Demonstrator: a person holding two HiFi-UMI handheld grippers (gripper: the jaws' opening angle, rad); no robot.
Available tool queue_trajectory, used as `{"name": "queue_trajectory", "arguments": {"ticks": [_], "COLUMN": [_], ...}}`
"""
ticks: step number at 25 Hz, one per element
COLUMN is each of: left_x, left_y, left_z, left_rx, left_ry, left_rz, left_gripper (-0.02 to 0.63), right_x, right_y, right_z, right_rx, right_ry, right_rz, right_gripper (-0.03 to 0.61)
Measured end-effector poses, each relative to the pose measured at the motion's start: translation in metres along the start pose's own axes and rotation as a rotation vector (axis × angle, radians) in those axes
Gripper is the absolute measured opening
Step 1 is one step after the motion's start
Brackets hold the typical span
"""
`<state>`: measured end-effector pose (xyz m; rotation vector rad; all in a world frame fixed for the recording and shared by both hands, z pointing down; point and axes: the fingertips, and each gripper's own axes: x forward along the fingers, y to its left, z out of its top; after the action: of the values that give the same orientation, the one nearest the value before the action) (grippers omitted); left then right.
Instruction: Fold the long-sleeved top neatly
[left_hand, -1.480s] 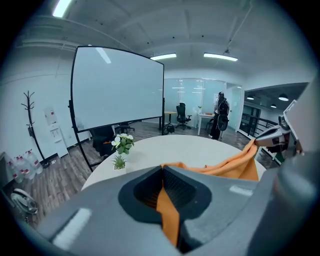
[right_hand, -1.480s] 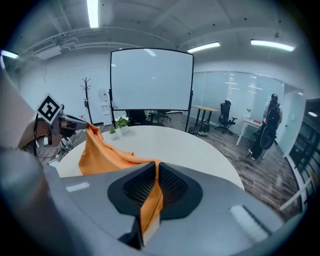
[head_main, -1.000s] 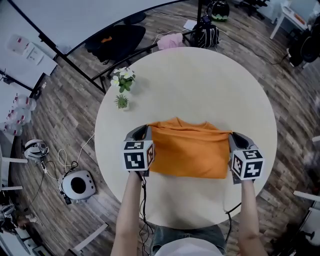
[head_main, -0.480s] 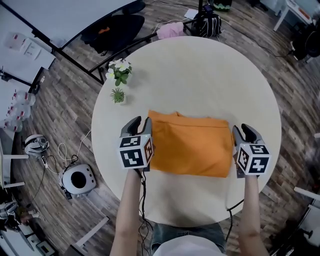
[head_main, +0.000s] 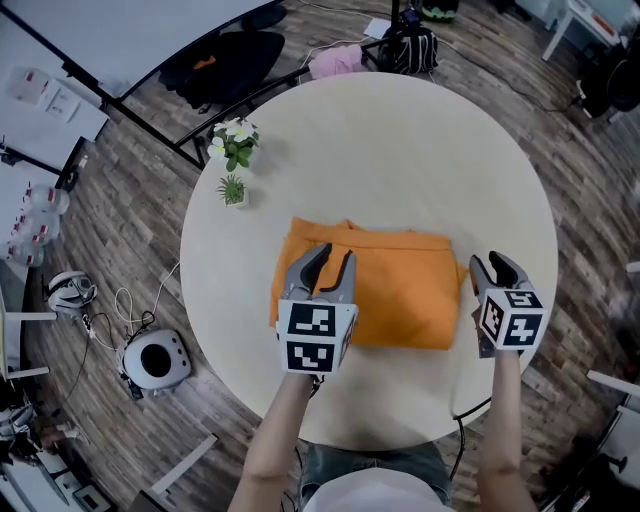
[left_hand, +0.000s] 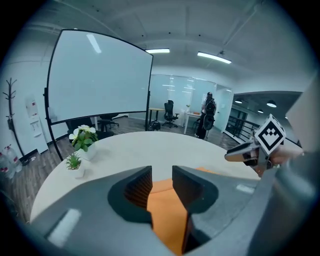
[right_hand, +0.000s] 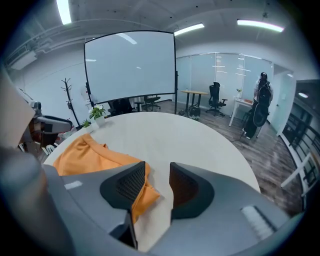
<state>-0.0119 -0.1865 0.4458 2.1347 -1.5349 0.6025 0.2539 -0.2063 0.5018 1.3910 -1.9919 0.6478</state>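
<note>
L hand-held gripper (head_main: 336, 253) hangs over the left-centre part of the long-sleeved top (head_main: 405, 290), pointing fwd and down. Check the left gripper view: its jaws stand apart, and orange cloth (left_hand: 165, 220) shows in the gap and below it. The pads press on nothing, so read this unit as released.

R hand-held gripper (head_main: 490, 262) sits just beside the top's right edge, over bare desk (head_main: 400, 150). Its jaws have just been opening. In the right gripper view (right_hand: 157, 172) they stand apart, with mostly desk surface in the gap. The near corner of the cloth (right_hand: 85, 152) lies under the left-hand jaw and is not clamped. Read this unit as released too.

The top is orange and folded into a wide rectangle. It lies flat on the round desk, near the centre and toward your side. The far edge shows a slight ridge approx. at the collar area. You see no sleeve sticking out of the outline from the head view.

A white-flowered pot (head_main: 232, 145) and a small green plant (head_main: 232, 190) stand at the desk's far-left rim, well apart from the top.
</note>
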Motion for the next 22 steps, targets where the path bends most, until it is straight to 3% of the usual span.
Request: {"name": "queue_trajectory", "arguments": {"ticks": [10, 22], "left_x": [-0.002, -0.005], "left_y": [-0.115, -0.205], "left_z": [-0.022, -0.074], "left_rx": [0.088, 0.208], "left_ry": [0.029, 0.113], "left_rz": [-0.215, -0.333], "left_gripper": [0.134, 0.177], "right_x": [-0.011, -0.007], "right_y": [0.000, 0.003], "right_z": [-0.014, -0.035], "right_rx": [0.028, 0.047], "right_ry": [-0.002, 0.032], "right_rz": [0.003, 0.027], "right_gripper": [0.187, 0.210]}}
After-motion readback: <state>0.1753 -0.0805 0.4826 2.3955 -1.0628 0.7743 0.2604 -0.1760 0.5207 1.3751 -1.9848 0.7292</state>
